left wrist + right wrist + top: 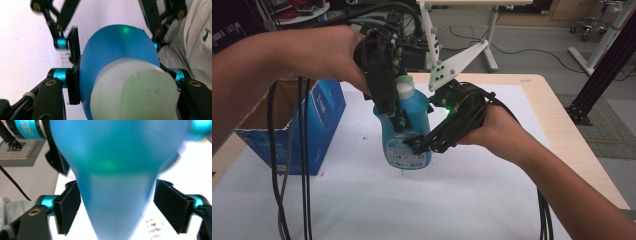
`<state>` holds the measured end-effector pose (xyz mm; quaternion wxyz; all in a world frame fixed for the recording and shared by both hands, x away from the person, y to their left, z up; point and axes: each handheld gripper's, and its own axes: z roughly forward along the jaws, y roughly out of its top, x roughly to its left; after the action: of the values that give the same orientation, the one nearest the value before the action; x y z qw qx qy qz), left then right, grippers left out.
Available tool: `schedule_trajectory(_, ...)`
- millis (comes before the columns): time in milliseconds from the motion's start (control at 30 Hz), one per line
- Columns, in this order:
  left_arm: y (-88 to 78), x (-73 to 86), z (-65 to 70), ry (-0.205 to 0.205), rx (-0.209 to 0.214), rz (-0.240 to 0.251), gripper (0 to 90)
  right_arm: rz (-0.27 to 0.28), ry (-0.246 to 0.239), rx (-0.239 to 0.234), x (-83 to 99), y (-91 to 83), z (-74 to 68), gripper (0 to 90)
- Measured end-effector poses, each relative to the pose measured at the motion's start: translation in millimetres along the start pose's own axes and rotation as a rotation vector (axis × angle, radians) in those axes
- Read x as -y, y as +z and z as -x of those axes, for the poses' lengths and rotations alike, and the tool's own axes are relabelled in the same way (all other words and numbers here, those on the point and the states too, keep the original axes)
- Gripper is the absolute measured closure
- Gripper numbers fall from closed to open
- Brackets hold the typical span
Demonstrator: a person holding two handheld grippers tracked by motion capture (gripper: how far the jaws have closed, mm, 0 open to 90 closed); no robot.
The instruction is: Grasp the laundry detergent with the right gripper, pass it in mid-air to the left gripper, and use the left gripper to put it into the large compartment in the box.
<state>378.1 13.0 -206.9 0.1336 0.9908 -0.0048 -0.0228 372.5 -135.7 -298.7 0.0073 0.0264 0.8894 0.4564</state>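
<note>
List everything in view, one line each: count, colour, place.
bottle: one, blue, middle of the table, upright between both grippers.
cap: one, white, on top of the bottle.
box: one, blue cardboard, open, at the table's left.
table: one, light wood under a white sheet.
left gripper: one, black, jaws against the bottle's sides.
right gripper: one, black, jaws either side of the bottle, right pad apart from it.

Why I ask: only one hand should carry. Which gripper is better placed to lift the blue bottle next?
Left, probably. The left gripper comes from above, shut on the blue bottle just under its white cap. The right gripper straddles the lower body, one pad standing clear.
</note>
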Motion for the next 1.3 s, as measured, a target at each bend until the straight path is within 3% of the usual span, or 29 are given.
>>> schedule_trajectory(67, -3.1, 2.8, -1.2, -0.02, -0.006, -0.004, 37.9, -0.013, 0.021, 0.011, 0.6, -5.7, 0.7, 20.8)
schedule_trajectory(100, -4.8, 4.2, -2.0, -0.029, -0.01, -0.008, 37.9, -0.028, 0.026, 0.027, 0.9, -8.5, 1.0, 13.8)
schedule_trajectory(300, -20.5, 12.9, -7.3, -0.104, -0.048, -0.011, 37.9, -0.154, 0.144, 0.183, 5.2, -27.2, 6.3, 10.9)
schedule_trajectory(400, -30.6, 17.0, -8.7, -0.134, -0.072, -0.009, 37.8, -0.273, 0.205, 0.268, 10.8, -38.4, 12.2, 10.9)
schedule_trajectory(467, -36.8, 19.8, -10.3, -0.148, -0.086, -0.006, 37.8, -0.313, 0.257, 0.258, 17.0, -48.2, 19.0, 11.0)
schedule_trajectory(600, -47.0, 26.8, -14.5, -0.186, -0.102, -0.006, 37.8, -0.36, 0.312, 0.218, 26.7, -66.8, 25.2, 10.8)
schedule_trajectory(700, -53.5, 32.4, -17.1, -0.218, -0.114, -0.008, 37.8, -0.417, 0.31, 0.155, 34.9, -76.7, 27.2, 10.7)
schedule_trajectory(767, -57.0, 35.9, -18.4, -0.241, -0.125, -0.017, 37.9, -0.451, 0.316, 0.162, 40.1, -80.8, 28.5, 1.3)
schedule_trajectory(933, -67.1, 47.2, -18.2, -0.286, -0.143, -0.026, 37.8, -0.454, 0.325, 0.194, 49.2, -99.0, 29.0, 0.9)
schedule_trajectory(1033, -77.8, 54.6, -16.1, -0.31, -0.158, -0.028, 37.9, -0.457, 0.319, 0.186, 53.3, -108.1, 27.3, 0.9)
schedule_trajectory(1100, -86.0, 59.7, -14.7, -0.333, -0.168, -0.027, 37.9, -0.476, 0.327, 0.204, 55.6, -113.0, 26.9, 0.9)
schedule_trajectory(1300, -110.2, 76.8, -10.8, -0.395, -0.199, -0.016, 37.8, -0.544, 0.342, 0.193, 61.1, -120.6, 26.2, 0.9)
